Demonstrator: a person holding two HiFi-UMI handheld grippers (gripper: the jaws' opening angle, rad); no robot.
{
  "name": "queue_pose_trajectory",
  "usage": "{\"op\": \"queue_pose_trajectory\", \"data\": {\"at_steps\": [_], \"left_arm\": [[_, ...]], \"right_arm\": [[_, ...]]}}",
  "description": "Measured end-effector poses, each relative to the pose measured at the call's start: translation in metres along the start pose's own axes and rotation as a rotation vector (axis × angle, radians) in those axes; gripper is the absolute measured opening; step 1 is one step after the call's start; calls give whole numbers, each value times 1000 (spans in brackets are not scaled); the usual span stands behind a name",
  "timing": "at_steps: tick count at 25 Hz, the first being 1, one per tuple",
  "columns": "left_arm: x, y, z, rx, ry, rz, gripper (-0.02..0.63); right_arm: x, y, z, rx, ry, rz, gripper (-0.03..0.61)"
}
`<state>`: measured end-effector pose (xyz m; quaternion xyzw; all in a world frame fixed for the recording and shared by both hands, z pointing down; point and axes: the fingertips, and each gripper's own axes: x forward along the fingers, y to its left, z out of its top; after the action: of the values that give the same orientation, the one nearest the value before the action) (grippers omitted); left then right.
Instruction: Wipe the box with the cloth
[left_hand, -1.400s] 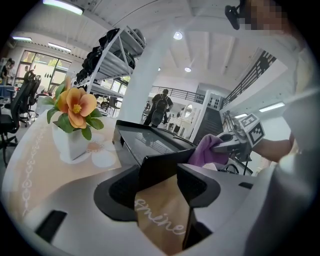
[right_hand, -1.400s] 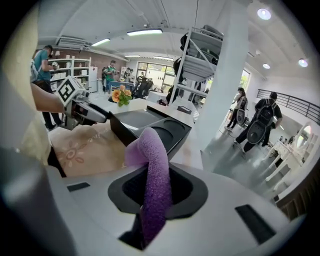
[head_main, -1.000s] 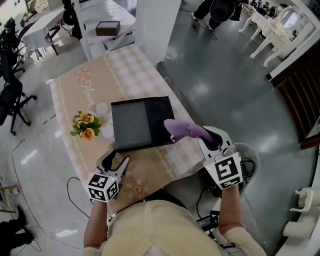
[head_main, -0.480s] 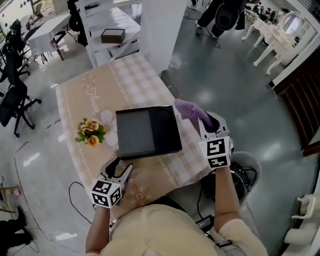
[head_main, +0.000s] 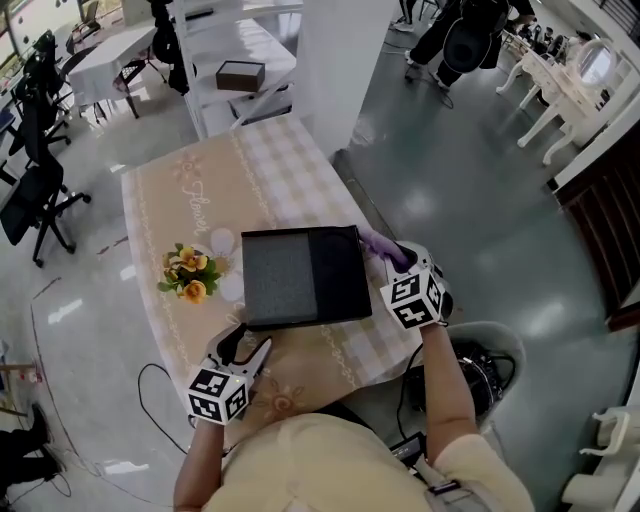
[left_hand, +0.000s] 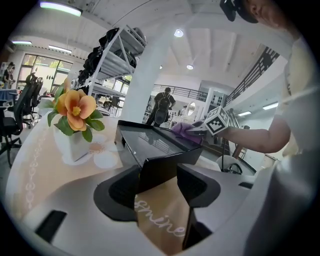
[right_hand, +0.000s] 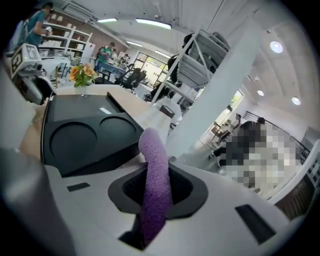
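Purple cloth is pinched in the right claw at the far right corner of the black box, near the desk's right edge, while its near corner is bracketed by the open left claw, likely for steadying.

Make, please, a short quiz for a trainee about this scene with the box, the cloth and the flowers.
1. Which of the two tongs hold the cloth? A) the left ones B) the right ones C) neither
2. True or false: the flowers stand on the table beside the box, not on top of it.
3. Fill in the missing word: in the head view, the cloth is at the box's ___ side (left or right).

Key
1. B: the right tongs are closed on the cloth.
2. True.
3. Right.
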<state>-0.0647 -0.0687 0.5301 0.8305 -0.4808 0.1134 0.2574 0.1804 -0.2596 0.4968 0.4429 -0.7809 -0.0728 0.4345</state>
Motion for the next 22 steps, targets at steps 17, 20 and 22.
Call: {"op": "queue_pose_trajectory", "data": {"at_steps": [17,20,22], "left_arm": [[1,0,0,22,8,-2,250],[1,0,0,29,9,-6,250],[2,1,0,29,6,-8,250]], "right_arm": [[13,43,1,13,8,327,74],[7,51,-3,14,12,354,74],[3,54,-8,11,17,368,74]]}}
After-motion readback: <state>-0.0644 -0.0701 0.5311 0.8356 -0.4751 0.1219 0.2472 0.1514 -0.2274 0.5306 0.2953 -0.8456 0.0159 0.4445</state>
